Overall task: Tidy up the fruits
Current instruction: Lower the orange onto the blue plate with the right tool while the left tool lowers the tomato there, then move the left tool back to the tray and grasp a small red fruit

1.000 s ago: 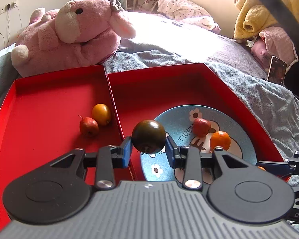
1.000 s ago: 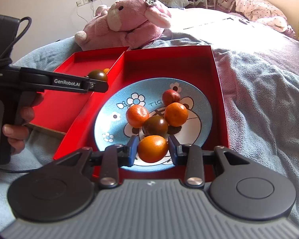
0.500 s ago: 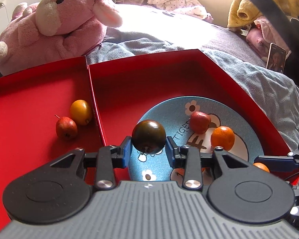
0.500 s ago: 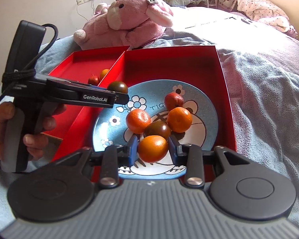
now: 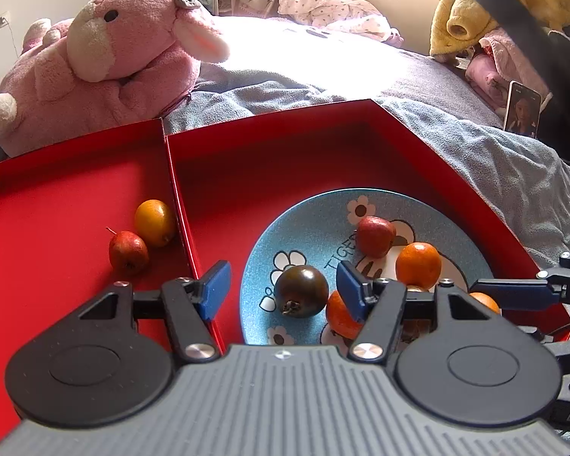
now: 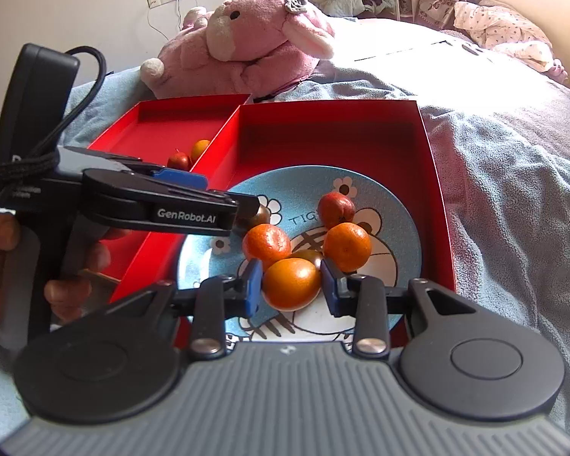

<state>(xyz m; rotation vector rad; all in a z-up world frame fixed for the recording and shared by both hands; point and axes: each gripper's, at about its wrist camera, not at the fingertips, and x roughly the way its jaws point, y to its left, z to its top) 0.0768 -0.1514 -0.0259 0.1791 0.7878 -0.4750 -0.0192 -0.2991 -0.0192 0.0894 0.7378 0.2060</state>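
Left wrist view: the left gripper (image 5: 283, 290) is spread open around the dark tomato (image 5: 302, 291) lying on the plate (image 5: 315, 209); an orange fruit (image 6: 291, 284) is clamped by the right gripper (image 6: 291, 287).

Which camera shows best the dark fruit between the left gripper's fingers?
The left wrist view: the dark fruit lies whole on the blue plate, between the open left gripper. In the right wrist view, that gripper hides most of it.
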